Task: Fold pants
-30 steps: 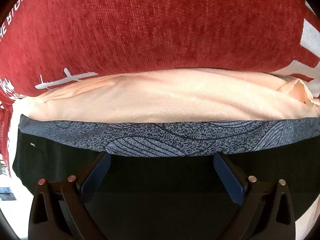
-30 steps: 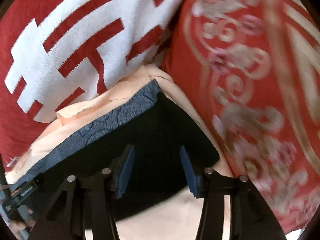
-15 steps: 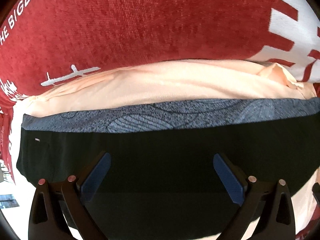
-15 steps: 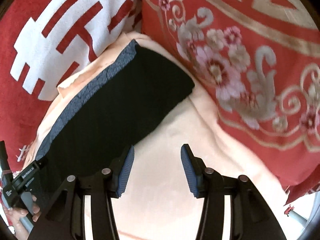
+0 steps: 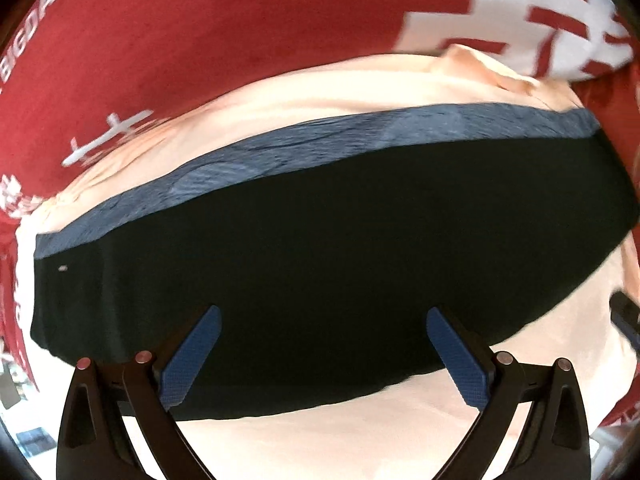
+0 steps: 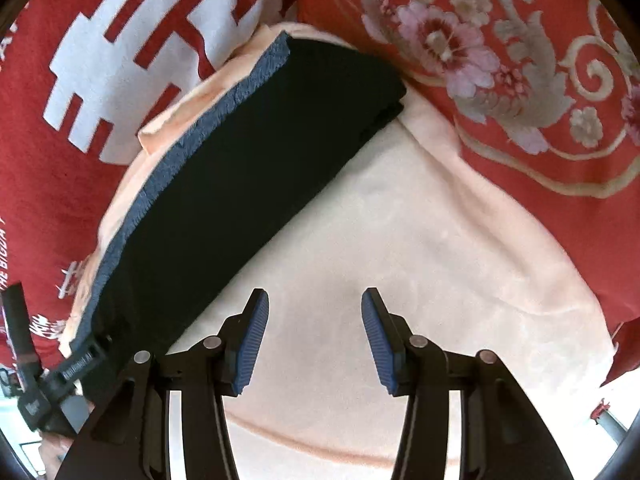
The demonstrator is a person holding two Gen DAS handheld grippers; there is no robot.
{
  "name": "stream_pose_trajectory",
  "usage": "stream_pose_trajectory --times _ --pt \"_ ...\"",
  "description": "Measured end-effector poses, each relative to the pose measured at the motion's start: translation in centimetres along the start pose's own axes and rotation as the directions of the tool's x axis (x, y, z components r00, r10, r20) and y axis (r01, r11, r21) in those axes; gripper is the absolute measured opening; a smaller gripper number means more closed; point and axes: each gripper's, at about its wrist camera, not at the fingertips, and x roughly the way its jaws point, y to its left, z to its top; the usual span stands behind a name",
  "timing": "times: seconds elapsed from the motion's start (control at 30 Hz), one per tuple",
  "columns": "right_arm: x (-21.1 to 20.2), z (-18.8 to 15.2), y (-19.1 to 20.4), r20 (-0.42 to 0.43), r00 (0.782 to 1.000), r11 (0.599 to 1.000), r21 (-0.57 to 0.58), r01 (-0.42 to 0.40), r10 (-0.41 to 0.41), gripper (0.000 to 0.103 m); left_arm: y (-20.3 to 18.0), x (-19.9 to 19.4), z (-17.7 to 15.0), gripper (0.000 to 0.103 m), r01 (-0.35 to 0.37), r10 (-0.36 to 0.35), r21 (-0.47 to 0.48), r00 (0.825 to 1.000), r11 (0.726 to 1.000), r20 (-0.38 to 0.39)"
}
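The black pants (image 5: 320,248) lie folded into a long flat strip with a grey patterned band (image 5: 360,136) along the far edge, on a peach blanket (image 5: 320,84). My left gripper (image 5: 324,320) hovers over the strip's near side, jaws wide open with nothing between them. In the right wrist view the same folded pants (image 6: 260,168) run diagonally at upper left. My right gripper (image 6: 315,300) stands open above bare peach blanket (image 6: 400,240), to the right of the pants and clear of them. The left gripper's body (image 6: 60,384) shows at the strip's lower left end.
A red cushion with white lettering (image 5: 200,40) lies behind the pants. A red cushion with a floral gold pattern (image 6: 500,60) borders the blanket on the right. The blanket's edge (image 6: 600,364) falls away at lower right.
Both grippers have drawn back from the pants. The left view now takes in the whole folded strip. The right gripper slid off the black cloth onto bare blanket. Both stayed open.
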Motion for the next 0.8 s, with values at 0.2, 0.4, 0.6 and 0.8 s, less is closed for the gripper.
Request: stream_pose_trajectory --times 0.2,0.4,0.6,0.8 --pt "-1.3 2.3 -1.2 0.08 0.995 0.997 0.033 -0.066 0.063 0.052 -2.7 0.6 0.8 0.103 0.001 -0.001 0.012 1.0 1.0 -0.006" --pt "1.4 5.4 -1.9 0.088 0.994 0.987 0.135 -0.081 0.07 0.008 -2.8 0.2 1.1 0.103 -0.005 0.005 -0.011 1.0 1.0 0.011" --pt "-0.7 6.3 -0.2 0.151 0.986 0.997 0.003 -0.074 0.073 0.007 -4.0 0.8 1.4 0.103 -0.012 0.012 0.009 1.0 1.0 0.007" --pt "0.1 5.8 -2.3 0.081 0.995 0.997 0.038 -0.067 0.064 0.008 -3.6 0.9 1.0 0.103 0.019 -0.019 -0.019 1.0 1.0 0.009"
